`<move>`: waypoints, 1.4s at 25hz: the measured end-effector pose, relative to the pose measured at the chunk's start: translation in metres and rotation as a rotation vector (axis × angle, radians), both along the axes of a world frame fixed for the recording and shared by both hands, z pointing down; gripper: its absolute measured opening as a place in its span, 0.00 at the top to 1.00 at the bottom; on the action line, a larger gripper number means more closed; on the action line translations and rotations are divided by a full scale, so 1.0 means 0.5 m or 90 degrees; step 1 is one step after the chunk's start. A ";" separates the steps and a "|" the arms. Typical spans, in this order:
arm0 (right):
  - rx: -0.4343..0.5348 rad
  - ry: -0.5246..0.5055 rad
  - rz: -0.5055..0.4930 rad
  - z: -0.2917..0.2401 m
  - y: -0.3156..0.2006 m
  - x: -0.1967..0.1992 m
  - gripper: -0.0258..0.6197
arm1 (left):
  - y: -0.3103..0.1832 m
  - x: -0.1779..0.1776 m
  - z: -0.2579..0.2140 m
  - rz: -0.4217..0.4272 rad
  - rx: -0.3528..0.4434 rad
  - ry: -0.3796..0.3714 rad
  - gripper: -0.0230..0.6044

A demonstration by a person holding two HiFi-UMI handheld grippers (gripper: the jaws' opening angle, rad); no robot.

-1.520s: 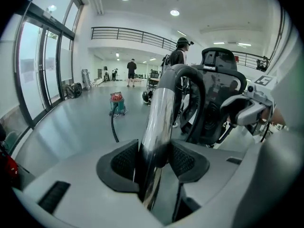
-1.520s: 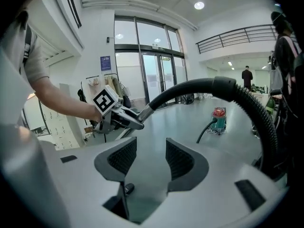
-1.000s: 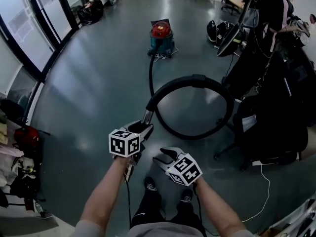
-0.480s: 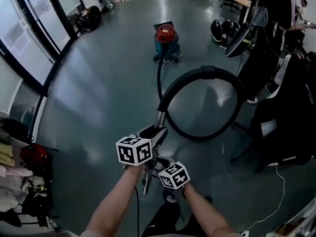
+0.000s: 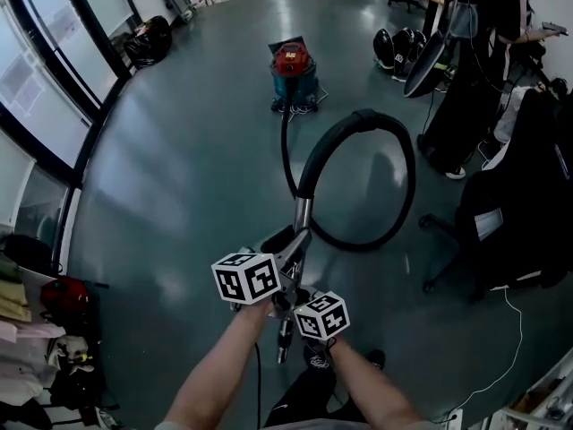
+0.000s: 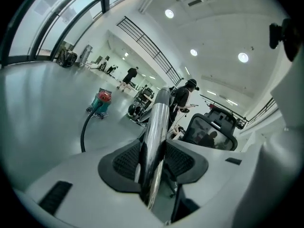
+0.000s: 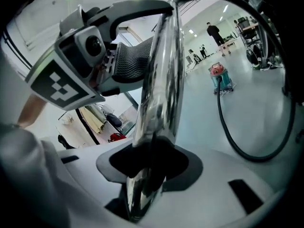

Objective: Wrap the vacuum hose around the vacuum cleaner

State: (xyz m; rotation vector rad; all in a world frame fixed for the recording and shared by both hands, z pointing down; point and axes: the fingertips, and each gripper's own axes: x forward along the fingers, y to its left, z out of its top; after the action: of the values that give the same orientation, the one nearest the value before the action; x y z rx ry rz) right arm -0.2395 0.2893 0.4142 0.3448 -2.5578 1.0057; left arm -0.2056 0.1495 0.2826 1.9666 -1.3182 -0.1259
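The red and teal vacuum cleaner [image 5: 292, 68] stands far off on the grey floor. Its black hose [image 5: 358, 122] runs from it, loops in the air and ends in a shiny metal tube [image 5: 302, 219]. My left gripper [image 5: 291, 245] is shut on that tube [image 6: 159, 118], ribbed pads on both sides. Just below it, my right gripper [image 5: 291, 308] has the tube's lower part [image 7: 164, 80] between its jaws, which are closing and press on it. The tube's end [image 5: 282, 352] sticks out beneath. The right gripper view also shows the left gripper [image 7: 128, 61] and the vacuum cleaner [image 7: 219, 76].
A person in black [image 5: 474, 52] stands at the right beside an office chair [image 5: 506, 222]. Dark bags [image 5: 394, 50] lie near the vacuum. A glass wall [image 5: 45, 88] runs along the left, with a red bag [image 5: 63, 298] and clothes below. A white cable [image 5: 501, 348] crosses the floor.
My right gripper has come in from the right to under the left one and taken the tube. The tube has swung more upright and the hose loop has narrowed.
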 end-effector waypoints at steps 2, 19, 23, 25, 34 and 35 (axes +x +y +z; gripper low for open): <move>-0.007 0.017 -0.001 0.007 -0.001 0.020 0.74 | -0.003 0.026 0.006 0.030 -0.006 -0.014 0.69; 0.074 0.160 -0.141 -0.019 -0.139 0.274 0.74 | -0.047 0.129 -0.077 0.325 0.074 -0.506 0.68; 0.091 0.190 -0.177 -0.033 -0.167 0.313 0.74 | -0.099 0.147 -0.160 0.356 0.137 -0.601 0.67; 0.094 0.206 -0.200 -0.040 -0.169 0.328 0.74 | -0.112 0.154 -0.191 0.374 0.164 -0.645 0.63; 0.129 0.298 -0.220 -0.048 -0.232 0.364 0.75 | -0.144 0.167 -0.158 0.596 0.212 -0.793 0.57; 0.133 0.312 -0.213 -0.050 -0.241 0.367 0.75 | -0.143 0.159 -0.131 0.631 0.201 -0.798 0.55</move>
State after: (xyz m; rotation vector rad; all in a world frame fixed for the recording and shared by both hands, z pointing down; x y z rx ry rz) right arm -0.0562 0.1685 0.3893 0.1784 -2.1726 0.4622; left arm -0.1262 0.0780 0.2170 2.8416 -0.7380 1.6663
